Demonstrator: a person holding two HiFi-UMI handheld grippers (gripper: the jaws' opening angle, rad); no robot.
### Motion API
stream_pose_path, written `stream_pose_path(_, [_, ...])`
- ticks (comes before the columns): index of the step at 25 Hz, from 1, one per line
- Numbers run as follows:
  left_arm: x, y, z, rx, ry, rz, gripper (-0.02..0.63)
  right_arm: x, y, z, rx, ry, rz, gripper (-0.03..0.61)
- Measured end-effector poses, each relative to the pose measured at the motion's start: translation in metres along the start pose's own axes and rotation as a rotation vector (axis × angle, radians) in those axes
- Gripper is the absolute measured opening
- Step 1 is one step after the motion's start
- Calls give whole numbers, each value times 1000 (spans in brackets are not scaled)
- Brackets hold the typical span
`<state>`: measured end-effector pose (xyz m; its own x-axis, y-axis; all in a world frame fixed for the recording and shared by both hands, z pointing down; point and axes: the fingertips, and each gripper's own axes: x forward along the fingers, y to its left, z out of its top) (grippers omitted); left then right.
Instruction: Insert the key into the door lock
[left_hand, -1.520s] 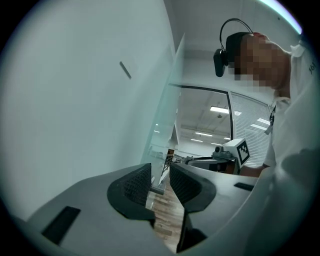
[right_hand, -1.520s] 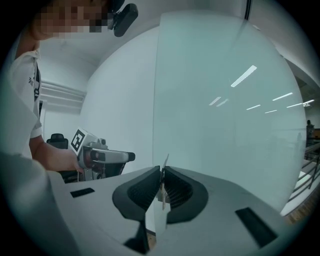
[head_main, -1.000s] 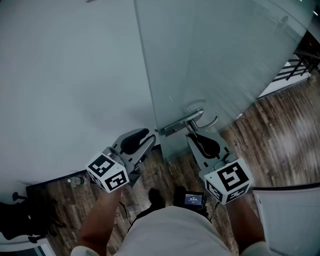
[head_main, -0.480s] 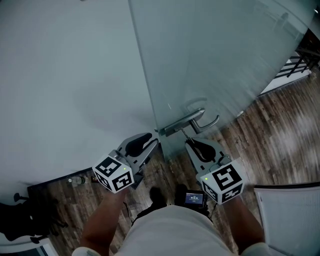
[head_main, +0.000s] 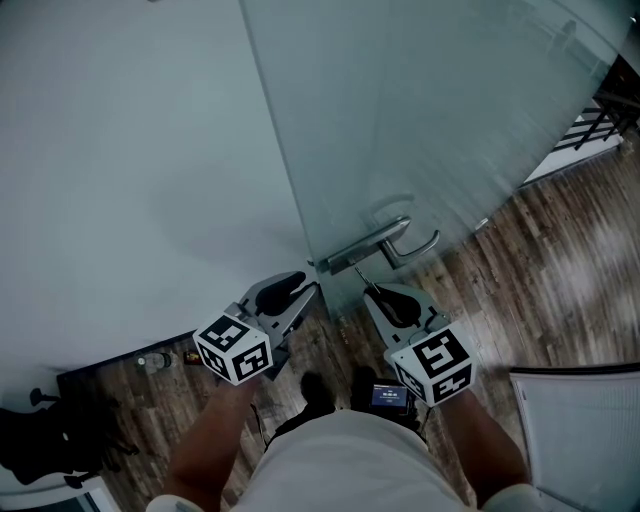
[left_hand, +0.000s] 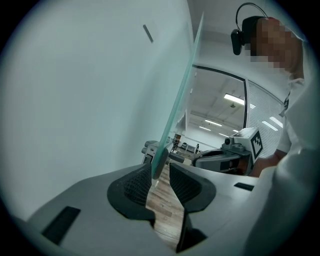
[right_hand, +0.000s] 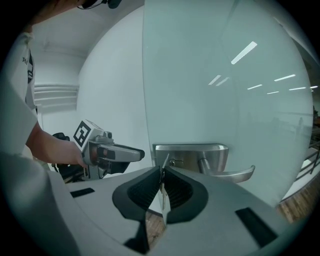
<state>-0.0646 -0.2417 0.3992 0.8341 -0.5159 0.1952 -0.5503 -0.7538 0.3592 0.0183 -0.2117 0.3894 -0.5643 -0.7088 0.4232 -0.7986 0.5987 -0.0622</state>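
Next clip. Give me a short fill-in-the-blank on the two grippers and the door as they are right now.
1. The right gripper is shut on a small metal ____.
2. The left gripper shows its jaws ____.
3. The lever handle is fixed to a door made of frosted ____.

Missing words: key; apart; glass.
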Motion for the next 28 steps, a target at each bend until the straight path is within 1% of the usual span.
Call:
stream_pose_path(7, [4, 5, -9, -11, 26, 3, 126, 10, -5, -15, 8, 35, -4, 28])
stream_pose_path(20, [14, 10, -14, -29, 54, -16, 126, 17, -7, -17, -15, 57, -13, 28])
stream_pose_path(23, [15, 10, -16, -37, 60, -19, 126, 16, -7, -18, -31, 65, -18, 28])
stream_pose_path(28, [20, 11, -20, -47, 64, -18, 126, 18, -6, -17, -89, 71, -29, 28])
